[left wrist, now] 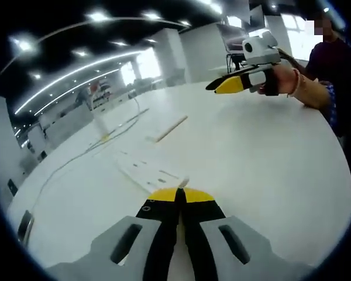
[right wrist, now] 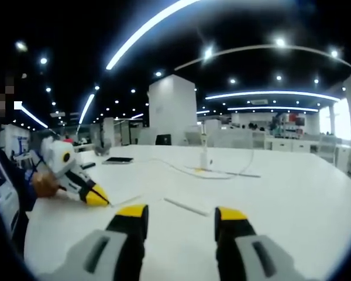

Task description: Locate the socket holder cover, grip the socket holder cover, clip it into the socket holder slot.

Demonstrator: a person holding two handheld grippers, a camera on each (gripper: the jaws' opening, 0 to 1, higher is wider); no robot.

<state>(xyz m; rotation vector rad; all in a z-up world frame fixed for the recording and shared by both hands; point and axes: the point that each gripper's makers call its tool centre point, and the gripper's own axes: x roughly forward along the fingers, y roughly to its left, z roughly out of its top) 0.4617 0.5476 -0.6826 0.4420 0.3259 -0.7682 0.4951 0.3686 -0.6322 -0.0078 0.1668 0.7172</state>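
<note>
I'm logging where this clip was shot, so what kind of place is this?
Probably a large open-plan office or lab hall: a big white table with cables, rows of ceiling strip lights, and further desks behind a white pillar.

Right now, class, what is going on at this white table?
A person holds a set of tongs in each hand over a white table. The left tongs are shut, their tips near a flat white socket holder. The right tongs are open and empty. A slim white strip and cables lie farther off.
</note>
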